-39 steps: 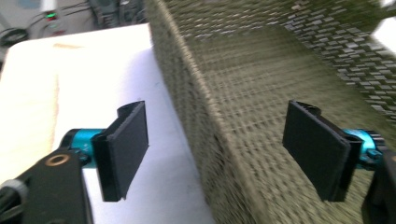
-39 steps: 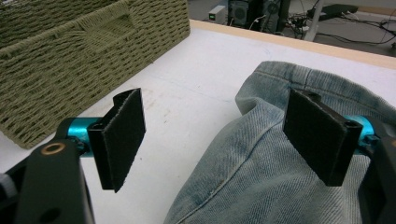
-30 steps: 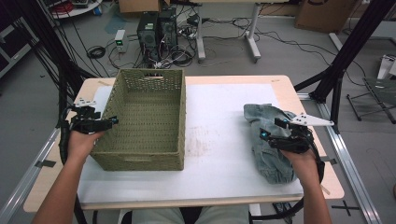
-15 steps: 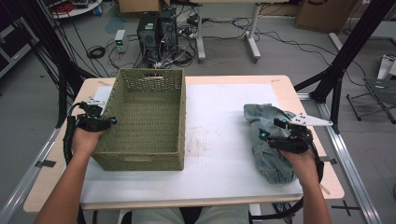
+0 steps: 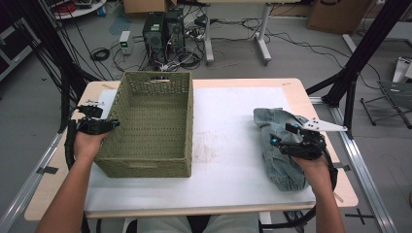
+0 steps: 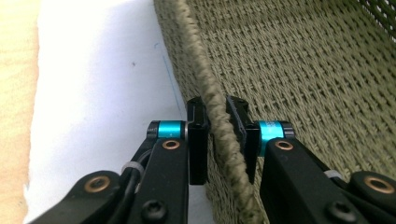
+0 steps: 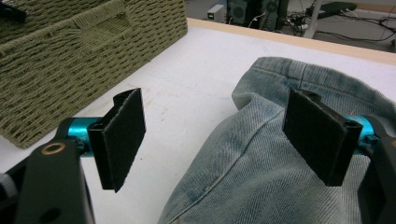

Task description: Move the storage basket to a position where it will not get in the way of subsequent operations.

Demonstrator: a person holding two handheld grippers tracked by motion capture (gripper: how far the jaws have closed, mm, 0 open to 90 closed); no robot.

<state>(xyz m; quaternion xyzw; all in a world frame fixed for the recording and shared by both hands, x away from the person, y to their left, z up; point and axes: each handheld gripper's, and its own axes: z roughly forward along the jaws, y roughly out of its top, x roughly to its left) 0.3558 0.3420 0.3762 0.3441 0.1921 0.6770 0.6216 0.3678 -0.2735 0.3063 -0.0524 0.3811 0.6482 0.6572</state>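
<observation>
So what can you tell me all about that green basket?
The green basket is a deep, open-topped box woven from olive-green cord, with a thick braided rim and a handle slot cut into its far wall. It stands upright and looks empty, on the left part of the white mat. The left gripper has just been closing its jaws onto the basket's left rim, one jaw outside and one inside. The jeans lie well apart, to its right.

A pale wooden table [image 5: 291, 87] stands on a grey floor [image 5: 311, 53], with a white mat [image 5: 233, 121] spread over most of its top. Beyond it, two dark computer towers [image 5: 163, 30] sit on the floor amid tangles of black cables [image 5: 99, 53]. A white desk leg [image 5: 262, 34] rises behind them, black frame struts [image 5: 359, 53] slant at the right, and cardboard boxes [image 5: 335, 14] rest along the far edge.
</observation>
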